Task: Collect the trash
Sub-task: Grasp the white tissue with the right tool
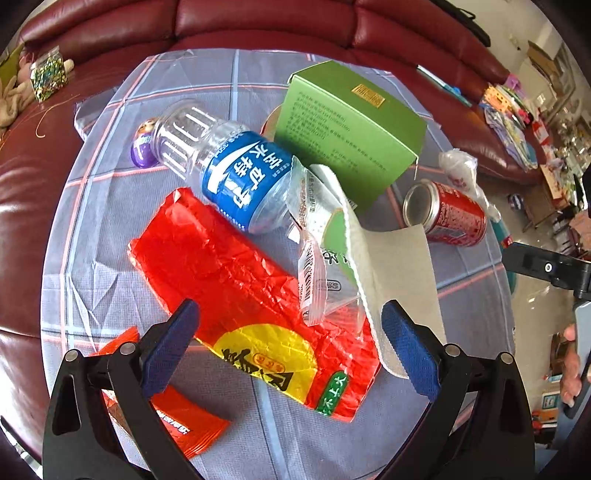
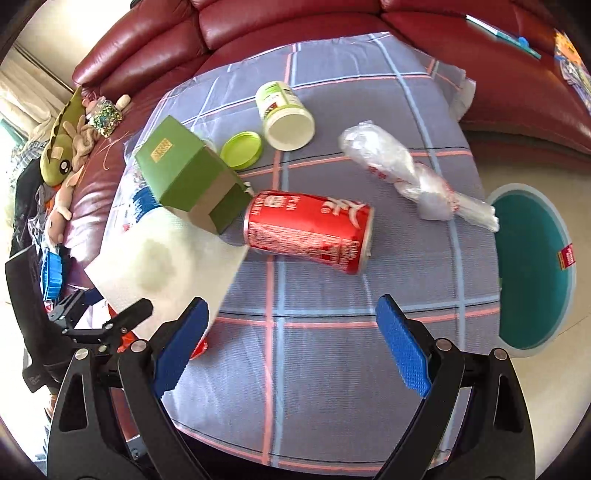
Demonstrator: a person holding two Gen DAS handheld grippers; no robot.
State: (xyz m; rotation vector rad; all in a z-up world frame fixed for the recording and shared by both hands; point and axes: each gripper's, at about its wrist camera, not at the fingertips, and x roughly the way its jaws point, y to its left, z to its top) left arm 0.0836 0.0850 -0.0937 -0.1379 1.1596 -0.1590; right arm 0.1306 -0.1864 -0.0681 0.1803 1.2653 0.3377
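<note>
Grippers (both agape) above trash

Bright daylight, strong fisheye bend, sharp centre

Both wrist views are well lit by soft daylight; the window at the left edge of the right view is washed out white. Glare streaks sit on the sofa leather, the red wrapper and the clear bottle. Shadows under the can are faint. Straight lines of the checked cloth curve towards the black corners, where detail smears; the white paper near the lens looks blurred.
</note>
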